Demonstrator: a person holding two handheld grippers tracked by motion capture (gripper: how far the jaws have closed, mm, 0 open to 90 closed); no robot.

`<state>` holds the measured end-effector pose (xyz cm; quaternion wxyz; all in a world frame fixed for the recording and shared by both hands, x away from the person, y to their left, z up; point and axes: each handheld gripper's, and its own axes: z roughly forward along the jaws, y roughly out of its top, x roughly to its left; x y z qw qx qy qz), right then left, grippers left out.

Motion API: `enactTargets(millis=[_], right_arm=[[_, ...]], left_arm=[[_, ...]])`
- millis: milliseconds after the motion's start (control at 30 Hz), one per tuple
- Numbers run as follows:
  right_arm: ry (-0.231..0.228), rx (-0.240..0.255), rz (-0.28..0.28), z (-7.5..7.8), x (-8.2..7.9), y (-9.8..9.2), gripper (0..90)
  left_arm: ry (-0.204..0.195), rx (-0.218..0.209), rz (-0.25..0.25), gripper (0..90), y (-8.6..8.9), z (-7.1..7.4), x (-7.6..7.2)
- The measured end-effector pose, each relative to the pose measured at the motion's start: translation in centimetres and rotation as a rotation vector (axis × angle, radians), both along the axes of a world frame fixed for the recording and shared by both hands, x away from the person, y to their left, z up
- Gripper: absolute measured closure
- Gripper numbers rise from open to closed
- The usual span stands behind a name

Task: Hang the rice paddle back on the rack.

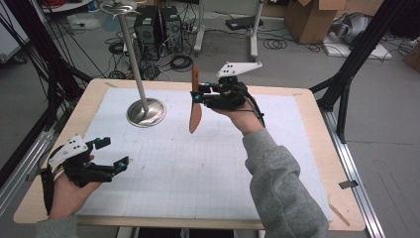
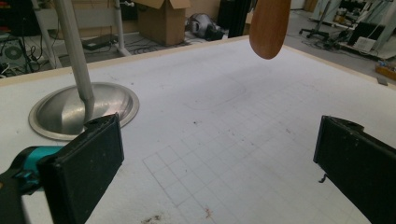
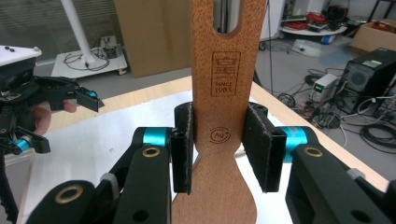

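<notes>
Right gripper [image 1: 202, 95] clamps spatula [image 1: 195, 106], seemingly mid-table.

Both hand-held units, left gripper [image 1: 113, 153] and right gripper [image 3: 218, 147], are showing black bodies, teal joints, brass rivets and grey plates; person is wearing grey sleeves [image 1: 282, 183].

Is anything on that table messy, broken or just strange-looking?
Nothing looks broken or spilled. The oddest sight is the wooden spatula held upright in the air by the right gripper, clear of the table. The white mat has a few small dark specks.
</notes>
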<state>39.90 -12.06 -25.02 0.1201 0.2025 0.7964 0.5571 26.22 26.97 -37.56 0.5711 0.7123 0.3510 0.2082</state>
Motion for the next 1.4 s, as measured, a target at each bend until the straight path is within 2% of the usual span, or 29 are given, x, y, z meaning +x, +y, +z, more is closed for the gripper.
enactTargets(millis=[67,267,433,633,767,967,1100,1400], right_arm=[[-0.011,-0.013,0.002,0.6,0.3,0.5,64.7],[-0.025,-0.01,0.016,2.3,1.0,2.1,64.7],[-0.036,-0.014,0.025,3.2,1.8,3.2,64.7],[-0.021,-0.013,0.022,3.7,2.7,4.0,64.7],[-0.014,0.008,0.015,4.3,3.8,4.6,64.7],[-0.01,0.009,0.017,5.4,4.7,5.8,64.8],[-0.02,-0.001,0.01,5.5,5.4,6.7,64.7],[-0.016,0.005,-0.012,6.1,6.6,8.0,64.8]], left_arm=[[-0.002,-0.009,0.006,2.0,0.3,0.1,-0.1],[-0.007,-0.014,0.02,2.0,0.8,0.3,-0.4],[-0.011,-0.023,0.023,2.0,1.1,0.4,-0.5],[-0.01,-0.027,0.029,2.0,1.3,0.3,-0.5],[-0.012,-0.027,0.036,2.0,1.4,0.4,-0.7],[-0.017,-0.026,0.04,2.0,1.5,0.6,-0.9],[-0.034,-0.034,0.037,2.0,1.5,1.0,-1.2],[-0.032,-0.035,0.045,2.0,2.0,1.0,-1.3]])
